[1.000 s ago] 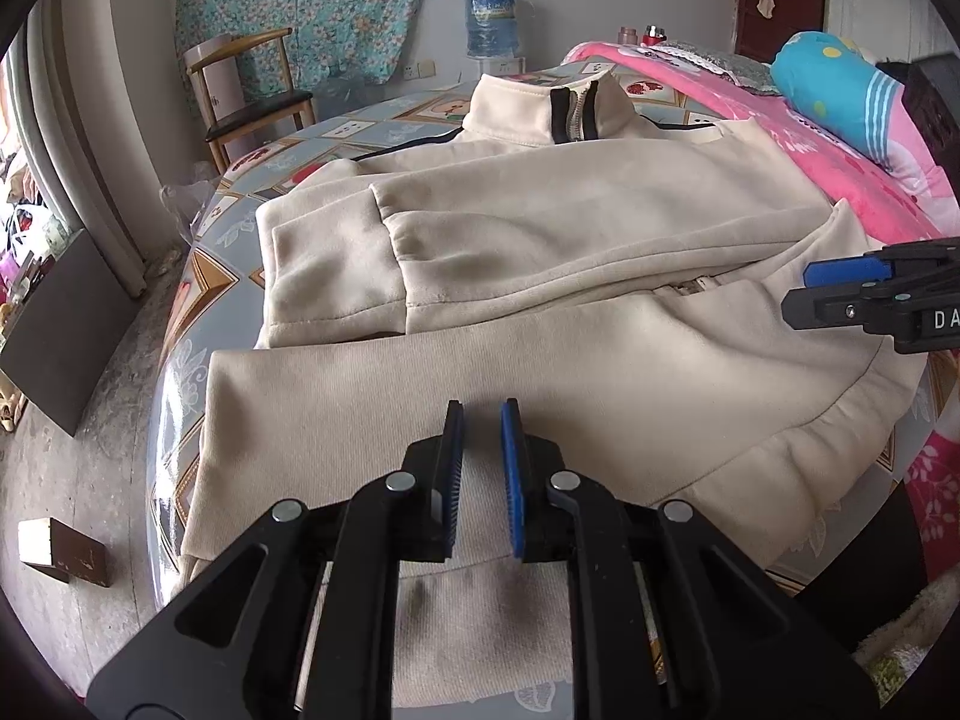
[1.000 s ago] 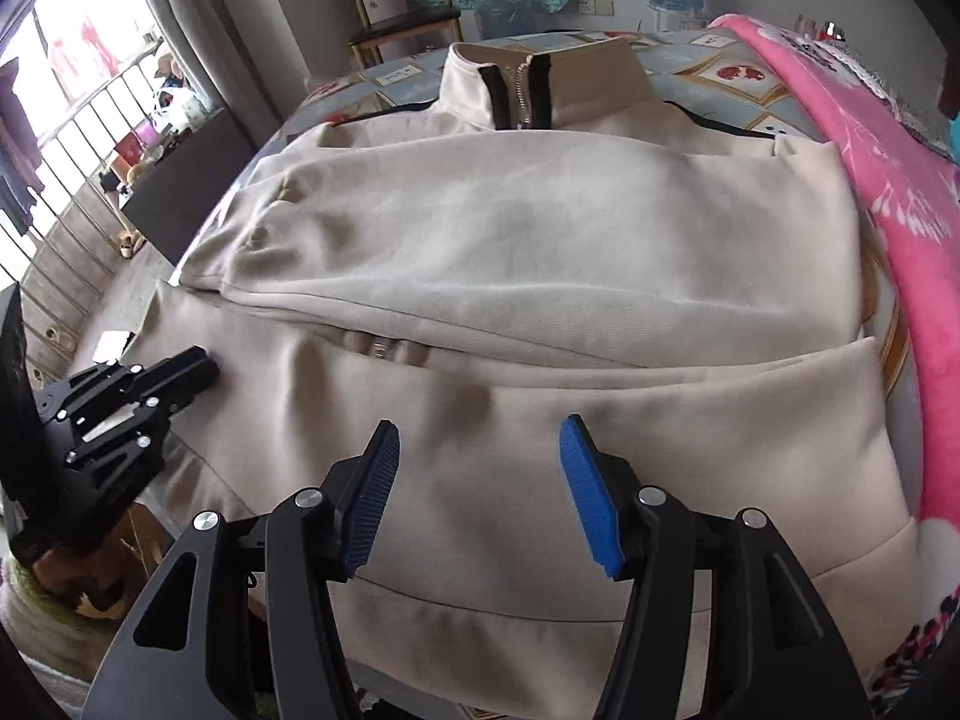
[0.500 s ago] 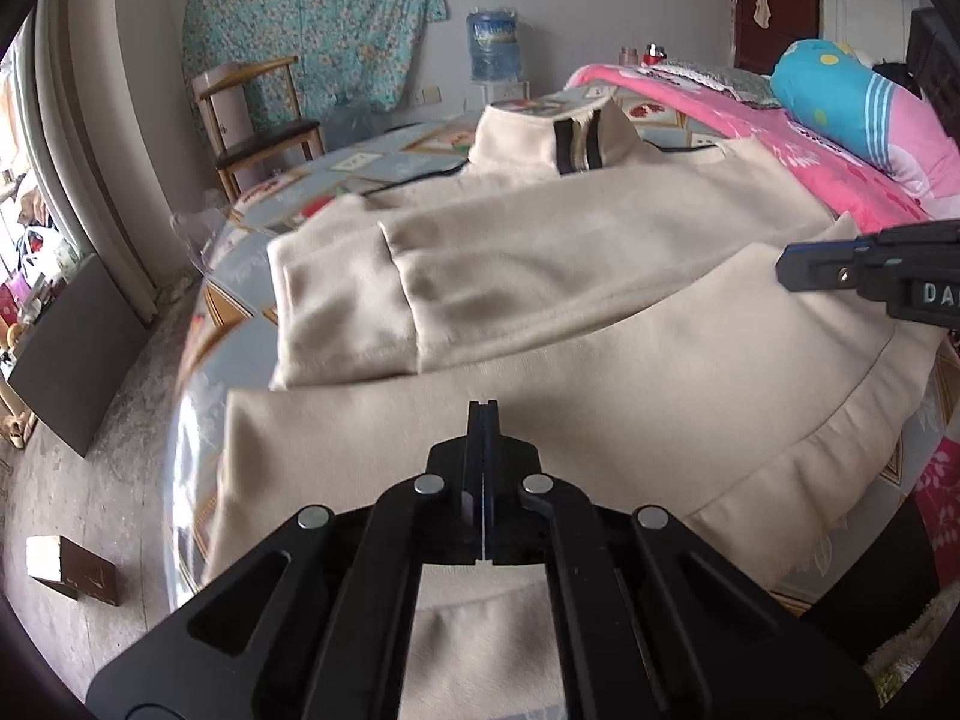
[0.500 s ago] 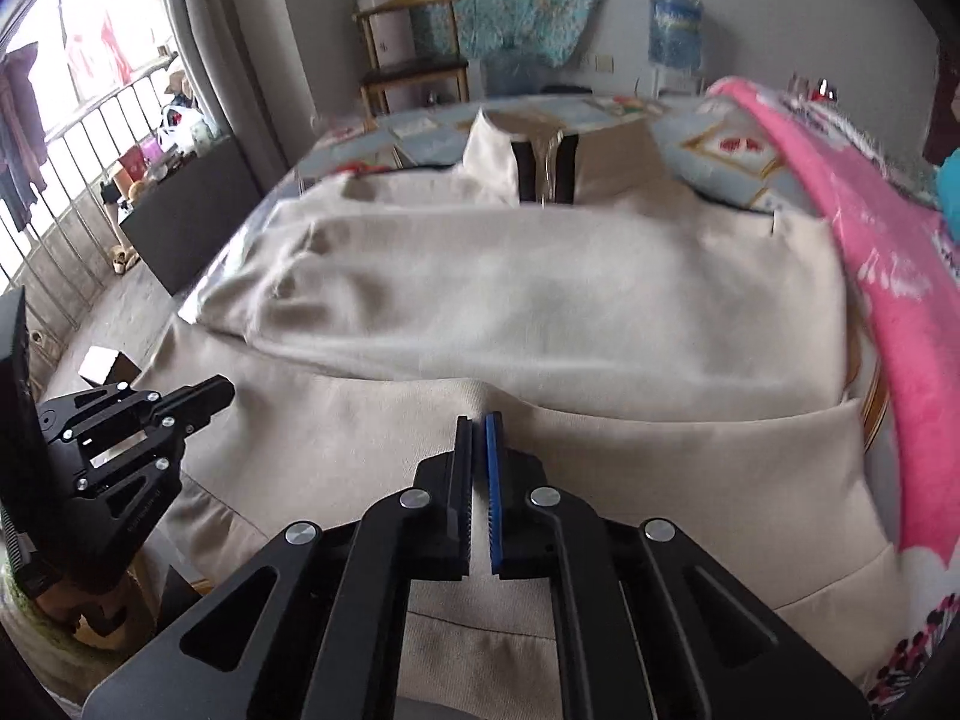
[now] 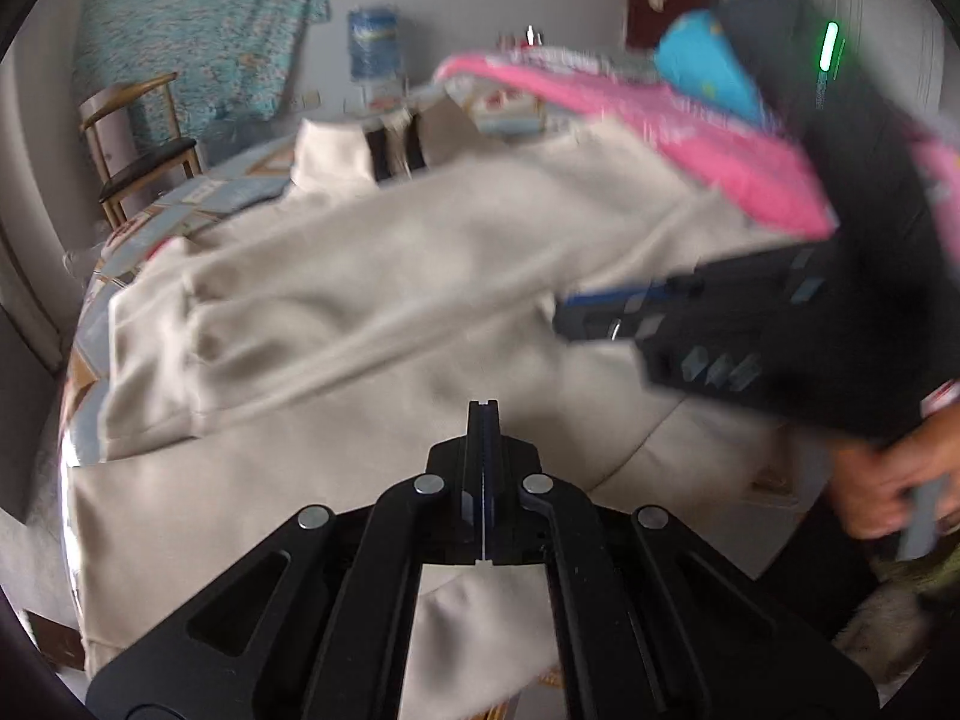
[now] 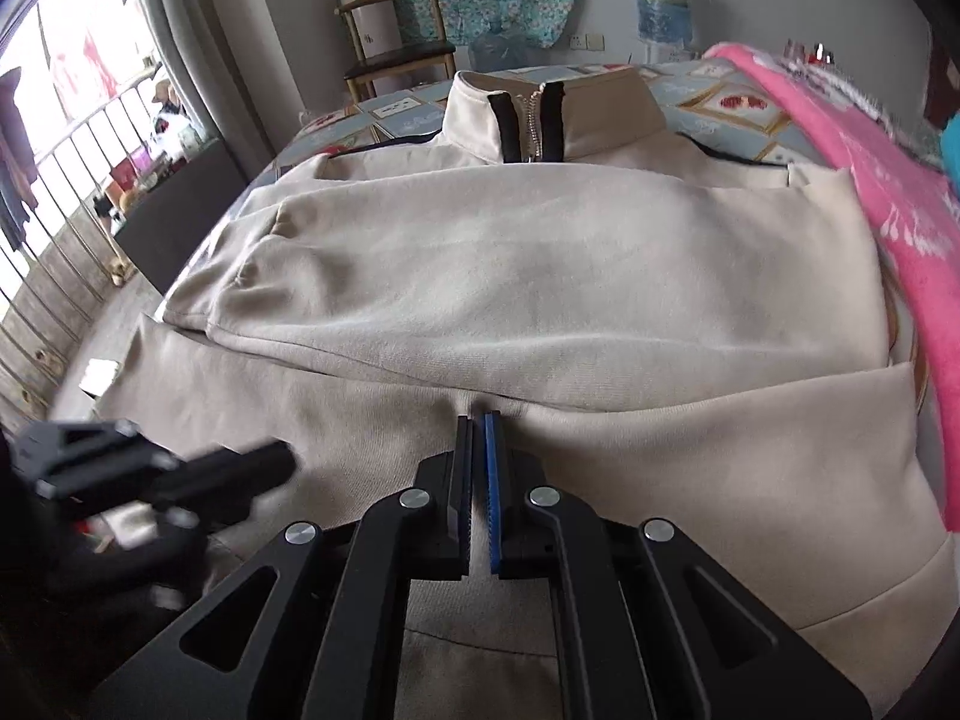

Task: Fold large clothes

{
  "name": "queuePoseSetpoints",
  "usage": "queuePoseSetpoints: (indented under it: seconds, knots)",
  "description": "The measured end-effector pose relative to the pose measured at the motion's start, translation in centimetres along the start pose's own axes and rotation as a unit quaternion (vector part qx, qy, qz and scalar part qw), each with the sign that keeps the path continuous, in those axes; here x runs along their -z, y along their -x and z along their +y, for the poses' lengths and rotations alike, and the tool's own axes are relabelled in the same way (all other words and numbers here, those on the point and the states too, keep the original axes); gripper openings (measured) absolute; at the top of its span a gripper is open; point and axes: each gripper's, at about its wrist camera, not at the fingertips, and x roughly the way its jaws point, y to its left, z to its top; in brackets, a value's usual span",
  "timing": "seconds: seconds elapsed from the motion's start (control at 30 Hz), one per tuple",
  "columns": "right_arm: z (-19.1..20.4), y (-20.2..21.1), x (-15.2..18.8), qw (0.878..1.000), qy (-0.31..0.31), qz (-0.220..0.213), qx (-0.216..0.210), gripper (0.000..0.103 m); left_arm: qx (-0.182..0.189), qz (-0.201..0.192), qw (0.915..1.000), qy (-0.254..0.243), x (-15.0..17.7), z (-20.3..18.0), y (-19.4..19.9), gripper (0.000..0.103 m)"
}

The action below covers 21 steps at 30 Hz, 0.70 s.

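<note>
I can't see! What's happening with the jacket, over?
Both grippers, left and right, shut on the jacket hem. Sleeves folded across. Pink blanket alongside, not blocking.

A cream jacket (image 6: 540, 276) with black bands beside its zip lies on my bed's pale blue sheet (image 6: 726, 114), patterned with framed red motifs. A pink blanket (image 6: 888, 192) lies alongside. My black hand-held gripper (image 6: 478, 426) has blue pads.

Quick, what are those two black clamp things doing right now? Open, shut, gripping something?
Left gripper: shut, pinching the lower part of the beige jacket.
Right gripper: shut, also pinching the jacket's lower part.
</note>
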Motion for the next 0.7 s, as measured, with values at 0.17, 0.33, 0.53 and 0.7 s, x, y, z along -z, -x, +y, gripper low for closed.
queuePoseSetpoints:
  seconds: [0.17, 0.33, 0.53, 0.7]
  knots:
    - [-4.3, 5.2, 0.1, 0.996, -0.031, -0.058, 0.061, 0.035, 0.001, 0.003, 1.0000, 0.001, 0.2, 0.2, -0.2, 0.000]
    - [-10.8, 6.7, 0.1, 0.984, -0.059, -0.054, 0.157, 0.043, -0.006, 0.004, 1.0000, -0.004, 0.2, 0.0, -0.3, 0.000]
    - [-13.7, 5.2, 0.2, 0.990, -0.069, -0.026, 0.118, 0.023, -0.010, 0.005, 0.9999, -0.008, 0.1, -0.1, -0.4, 0.000]
    - [-11.2, 8.0, 0.3, 0.983, -0.038, -0.097, 0.151, 0.005, -0.011, 0.002, 0.9999, -0.004, 0.0, 0.1, -0.5, 0.000]
